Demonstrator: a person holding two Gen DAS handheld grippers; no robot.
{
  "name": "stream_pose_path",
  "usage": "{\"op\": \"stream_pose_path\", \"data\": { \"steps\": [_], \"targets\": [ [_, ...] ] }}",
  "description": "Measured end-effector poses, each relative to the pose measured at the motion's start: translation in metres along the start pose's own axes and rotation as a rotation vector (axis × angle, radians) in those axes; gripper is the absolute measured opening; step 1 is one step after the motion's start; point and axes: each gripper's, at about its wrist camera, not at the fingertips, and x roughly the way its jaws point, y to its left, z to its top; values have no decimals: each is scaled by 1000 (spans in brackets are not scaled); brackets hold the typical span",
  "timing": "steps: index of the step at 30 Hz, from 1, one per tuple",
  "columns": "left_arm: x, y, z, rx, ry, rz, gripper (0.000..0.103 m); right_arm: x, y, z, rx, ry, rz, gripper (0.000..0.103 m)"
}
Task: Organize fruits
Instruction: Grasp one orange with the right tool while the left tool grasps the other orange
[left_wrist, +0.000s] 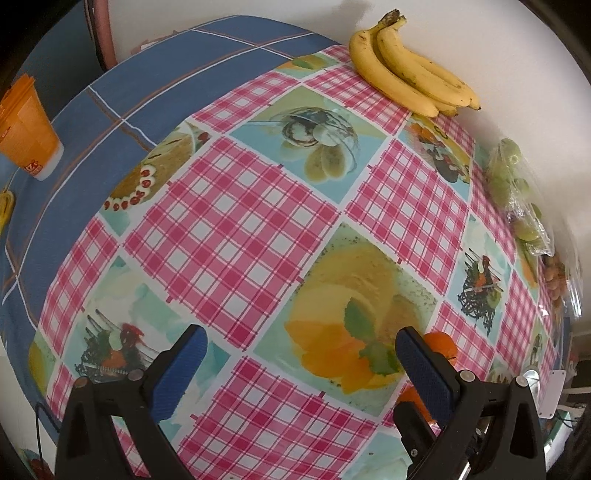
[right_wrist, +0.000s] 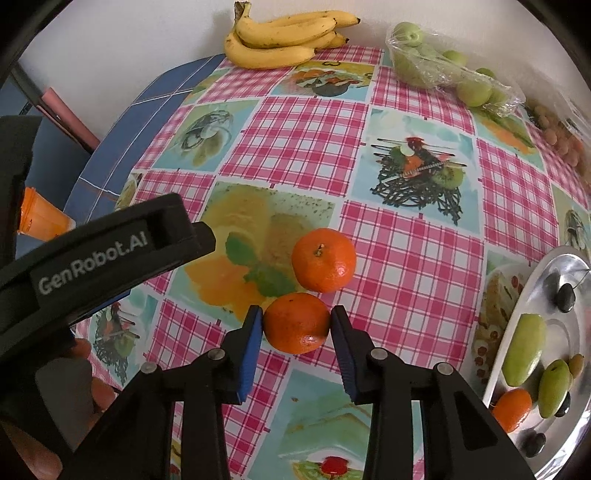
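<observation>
Now the right gripper (right_wrist: 296, 325) has its blue pads clamped on the nearer round orange mandarin (right_wrist: 295, 323) on the checked tablecloth (right_wrist: 413, 258), the left gripper (left_wrist: 299, 354) gapes empty, and the next move likely calls for a straight lift toward the shiny metal tray (right_wrist: 565, 266).

We count three mandarins: one (right_wrist: 296, 323) between blue pads, a second (right_wrist: 324, 259) touching it just behind, and a third (right_wrist: 512, 410) on the metal tray (right_wrist: 570, 258). There is one tray. On it we also count two pale green oblong fruits, one (right_wrist: 524, 349) larger than the other (right_wrist: 554, 387), plus at least three small dark fruits (right_wrist: 565, 297); a fourth is hard to make out. We see one bunch of bananas (right_wrist: 280, 38) by the wall, with four bananas visible in it. One clear bag of green round fruits (right_wrist: 443, 66) lies beside it; their number we cannot tell. We count one orange cup (left_wrist: 27, 129) and two grippers, left (left_wrist: 301, 354) and right (right_wrist: 297, 317).
</observation>
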Motion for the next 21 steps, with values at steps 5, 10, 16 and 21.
{"op": "stream_pose_path", "data": {
  "steps": [5,10,16,21],
  "targets": [
    [2,-10,1,25,-4,-9,103,-8,-7,-4,4,-8,-8,39],
    [2,-21,0,57,-7,-18,103,-14,-21,-4,30,-13,-20,39],
    [3,-35,-1,108,-20,-55,103,-24,-52,-6,109,-30,-40,39],
    [5,-51,-7,191,-2,-72,103,-40,-79,-10,168,-62,-34,39]
  ]
}}
